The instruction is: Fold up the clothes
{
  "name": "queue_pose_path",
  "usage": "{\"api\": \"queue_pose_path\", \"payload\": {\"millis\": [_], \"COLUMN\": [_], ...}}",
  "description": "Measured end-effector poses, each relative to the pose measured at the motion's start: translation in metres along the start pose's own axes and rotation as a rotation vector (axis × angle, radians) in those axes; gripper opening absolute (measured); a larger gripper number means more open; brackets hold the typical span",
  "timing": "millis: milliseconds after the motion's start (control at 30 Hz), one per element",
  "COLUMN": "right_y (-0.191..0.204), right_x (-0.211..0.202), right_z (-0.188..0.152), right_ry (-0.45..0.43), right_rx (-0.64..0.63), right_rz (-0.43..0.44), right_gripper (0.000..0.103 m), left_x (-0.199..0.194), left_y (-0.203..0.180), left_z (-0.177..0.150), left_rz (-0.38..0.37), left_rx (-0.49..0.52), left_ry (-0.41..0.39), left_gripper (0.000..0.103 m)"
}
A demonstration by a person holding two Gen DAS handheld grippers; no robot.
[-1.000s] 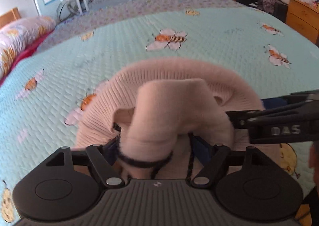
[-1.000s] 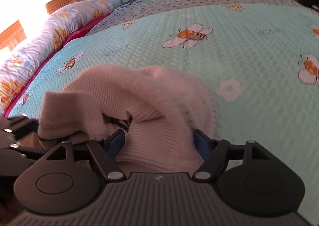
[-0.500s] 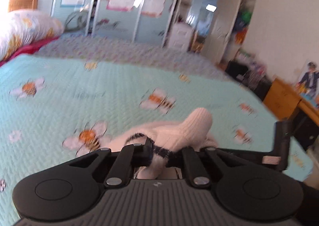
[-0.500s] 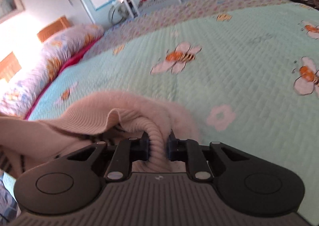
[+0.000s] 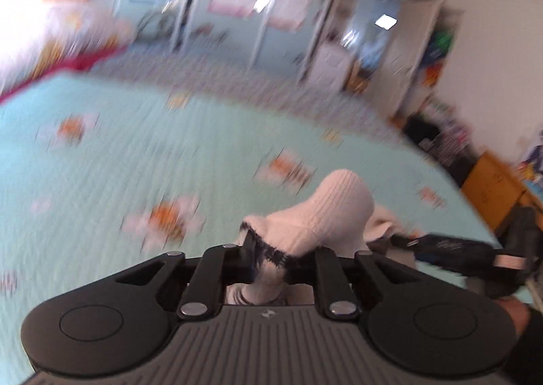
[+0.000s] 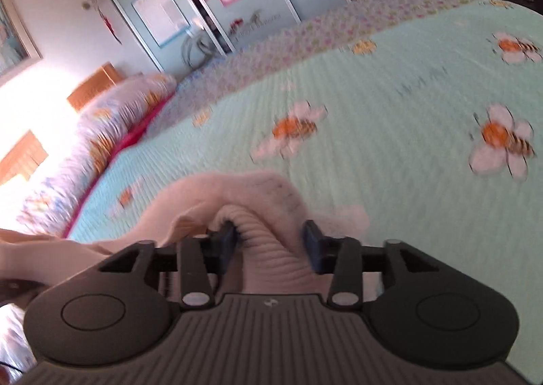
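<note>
A cream ribbed sweater (image 5: 339, 201) with black trim at its cuff is bunched up and lifted off the bed. My left gripper (image 5: 283, 261) is shut on the trimmed cuff, and the knit rises in a hump just beyond its fingers. The right gripper (image 5: 454, 249) shows at the right edge of the left wrist view, level with the left one. In its own view the right gripper (image 6: 269, 241) is shut on a thick ribbed fold of the sweater (image 6: 237, 191), which fills the gap between the blue pads (image 6: 227, 239). More fabric trails off to the left.
A mint quilt with bees and flowers (image 6: 390, 96) covers the wide bed beneath. Floral pillows (image 6: 112, 127) lie along the left side. A wooden dresser (image 5: 492, 181) stands at the right, and mirrored wardrobe doors (image 5: 237, 12) rise behind the bed. A hand (image 5: 516, 317) holds the right gripper.
A second ago both grippers stood open over the sweater; they closed on it and raised it. Since half a second ago both views tilted further up, and the right fingers sit wider around a thicker fold.
</note>
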State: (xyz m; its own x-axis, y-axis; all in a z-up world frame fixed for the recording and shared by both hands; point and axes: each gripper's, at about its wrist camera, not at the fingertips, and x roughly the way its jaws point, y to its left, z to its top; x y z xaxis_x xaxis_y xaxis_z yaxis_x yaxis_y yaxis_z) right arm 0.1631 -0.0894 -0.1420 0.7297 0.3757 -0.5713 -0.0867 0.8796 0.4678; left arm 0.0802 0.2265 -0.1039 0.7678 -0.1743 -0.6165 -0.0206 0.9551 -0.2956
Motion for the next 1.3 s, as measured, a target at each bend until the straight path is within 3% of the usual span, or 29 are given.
{"api": "queue_pose_path", "payload": {"millis": [67,133,233,267,300,400,467,600,667,733,767,867,967,1000,1067,1167,1300], "right_y": [-0.002,0.006,0.039,0.049,0.059,0.056,0.043,0.026,0.005,-0.011,-0.017,-0.017,-0.003,0.002,0.002,-0.009,-0.028], "right_x": [-0.001,-0.012,-0.034,-0.034,-0.028,-0.005,-0.006,-0.004,-0.009,-0.02,-0.026,-0.037,-0.036,-0.032,-0.012,-0.004,-0.013], "right_z": [-0.028,-0.049,-0.067,-0.07,-0.074,-0.083,-0.096,-0.122,-0.117,-0.106,-0.102,-0.098,-0.108,-0.113,-0.12,-0.114,-0.098], "right_ry": [0.042,0.042,-0.02,-0.015,0.01,0.151,0.184,0.235,0.234,0.204,0.191,0.187,0.184,0.197,0.251,0.217,0.195], "right_rx": [0.004,-0.015,-0.152,-0.217,-0.276,-0.241,-0.188,-0.392,-0.364,-0.295,-0.276,-0.196,-0.218,-0.245,-0.29,-0.285,-0.192], "right_rz": [0.003,0.023,0.089,0.101,0.086,0.01,0.025,-0.103,-0.117,-0.124,-0.137,-0.063,-0.019,-0.021,-0.066,-0.094,-0.099], "right_gripper": [0.059,0.059,0.06,0.065,0.07,0.07,0.07,0.064,0.055,0.053,0.054,0.056,0.072,0.073,0.073,0.071,0.048], "left_x": [0.016,0.011,-0.007,-0.014,-0.022,-0.051,-0.063,-0.058,-0.039,-0.02,-0.01,0.02,0.043,0.048,0.055,0.066,0.061], "left_y": [0.02,0.036,0.049,0.049,0.048,0.039,0.023,-0.017,-0.03,-0.043,-0.049,-0.069,-0.081,-0.083,-0.088,-0.095,-0.076], "left_z": [-0.024,-0.037,-0.044,-0.044,-0.043,-0.037,-0.035,-0.05,-0.057,-0.064,-0.067,-0.077,-0.088,-0.091,-0.099,-0.109,-0.092], "left_rz": [0.034,0.028,0.011,0.003,-0.006,-0.046,-0.091,-0.158,-0.14,-0.118,-0.107,-0.074,-0.022,-0.002,0.037,0.096,0.065], "left_rx": [-0.059,-0.098,-0.12,-0.117,-0.113,-0.086,-0.024,0.128,0.172,0.212,0.231,0.291,0.352,0.383,0.449,0.547,0.43], "left_ry": [0.088,0.101,0.08,0.063,0.045,-0.026,-0.042,0.028,0.069,0.111,0.132,0.195,0.25,0.251,0.245,0.235,0.183], "left_gripper": [0.016,0.022,0.024,0.024,0.024,0.025,0.032,0.035,0.035,0.038,0.041,0.044,0.049,0.05,0.05,0.049,0.024]}}
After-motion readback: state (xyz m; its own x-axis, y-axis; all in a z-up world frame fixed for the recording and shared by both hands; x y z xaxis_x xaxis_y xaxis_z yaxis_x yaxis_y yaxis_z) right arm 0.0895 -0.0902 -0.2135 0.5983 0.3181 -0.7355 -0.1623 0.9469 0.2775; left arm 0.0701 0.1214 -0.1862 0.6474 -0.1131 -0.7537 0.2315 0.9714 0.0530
